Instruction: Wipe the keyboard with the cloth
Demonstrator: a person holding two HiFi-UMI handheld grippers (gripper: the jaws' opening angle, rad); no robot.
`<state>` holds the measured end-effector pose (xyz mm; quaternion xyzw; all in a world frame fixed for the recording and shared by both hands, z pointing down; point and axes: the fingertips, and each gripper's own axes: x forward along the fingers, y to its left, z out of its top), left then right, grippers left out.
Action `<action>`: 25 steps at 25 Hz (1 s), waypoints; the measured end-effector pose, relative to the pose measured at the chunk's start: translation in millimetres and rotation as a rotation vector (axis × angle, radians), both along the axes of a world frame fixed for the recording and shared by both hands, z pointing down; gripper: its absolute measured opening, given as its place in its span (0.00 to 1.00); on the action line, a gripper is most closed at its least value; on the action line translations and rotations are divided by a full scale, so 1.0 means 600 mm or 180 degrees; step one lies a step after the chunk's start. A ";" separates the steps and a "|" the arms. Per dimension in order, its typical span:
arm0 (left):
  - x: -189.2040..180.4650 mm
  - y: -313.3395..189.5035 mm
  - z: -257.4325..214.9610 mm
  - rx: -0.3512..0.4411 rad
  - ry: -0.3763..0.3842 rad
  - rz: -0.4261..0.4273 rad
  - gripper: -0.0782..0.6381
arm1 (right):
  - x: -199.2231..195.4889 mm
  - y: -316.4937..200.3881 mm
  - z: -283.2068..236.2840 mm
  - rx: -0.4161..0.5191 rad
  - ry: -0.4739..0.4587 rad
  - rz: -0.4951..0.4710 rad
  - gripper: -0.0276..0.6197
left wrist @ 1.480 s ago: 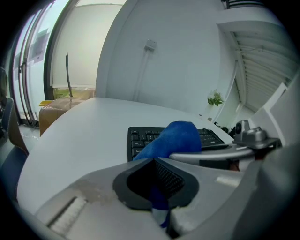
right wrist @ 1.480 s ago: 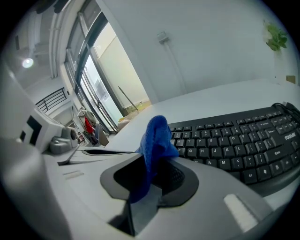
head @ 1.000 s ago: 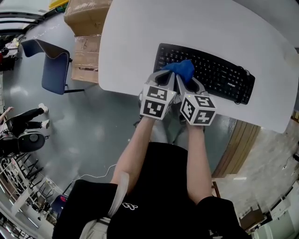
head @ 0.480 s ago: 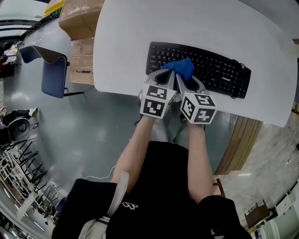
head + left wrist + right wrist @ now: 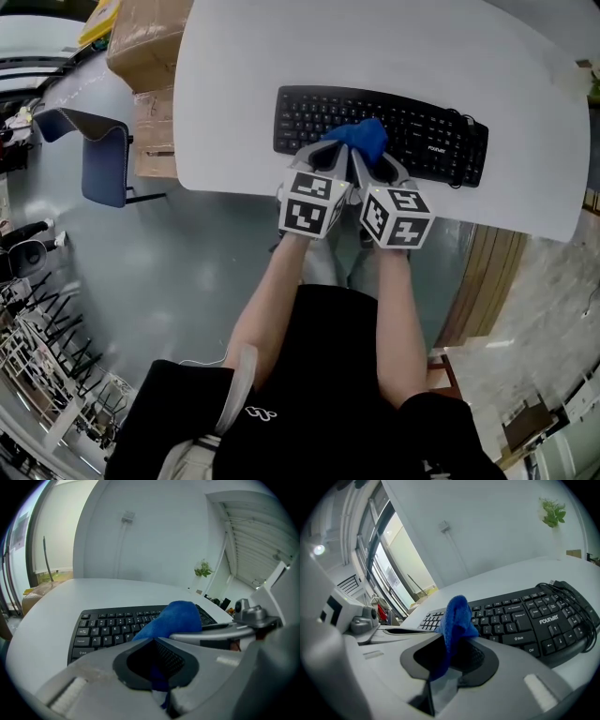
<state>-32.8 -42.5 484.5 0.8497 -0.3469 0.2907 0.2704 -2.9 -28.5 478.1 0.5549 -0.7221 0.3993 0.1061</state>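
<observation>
A black keyboard (image 5: 412,131) lies near the front edge of the white table (image 5: 375,42). A bunched blue cloth (image 5: 362,138) rests on its keys, left of the middle. My left gripper (image 5: 330,150) and right gripper (image 5: 367,157) sit side by side at the front edge, both shut on the cloth. In the left gripper view the cloth (image 5: 174,617) rises out of the left gripper (image 5: 161,663) over the keyboard (image 5: 105,630). In the right gripper view the cloth (image 5: 457,616) stands up from the right gripper (image 5: 447,656), with the keyboard (image 5: 529,613) beyond.
Cardboard boxes (image 5: 141,56) and a blue chair (image 5: 103,155) stand on the floor left of the table. The keyboard's cable (image 5: 576,599) is coiled at its right end. A small plant (image 5: 553,510) stands at the far side.
Both grippers and the cloth have slid to the right along the keyboard, from its left end toward the middle. Both stay shut on the cloth.
</observation>
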 end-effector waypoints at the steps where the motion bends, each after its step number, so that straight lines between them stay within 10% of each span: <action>1: 0.006 0.002 0.001 -0.0001 -0.0006 0.0010 0.10 | 0.006 0.002 0.000 -0.0001 0.0001 0.0006 0.19; 25: 0.101 0.024 0.005 0.0003 -0.0025 0.0150 0.10 | 0.100 0.026 0.002 -0.0022 -0.0020 0.0102 0.19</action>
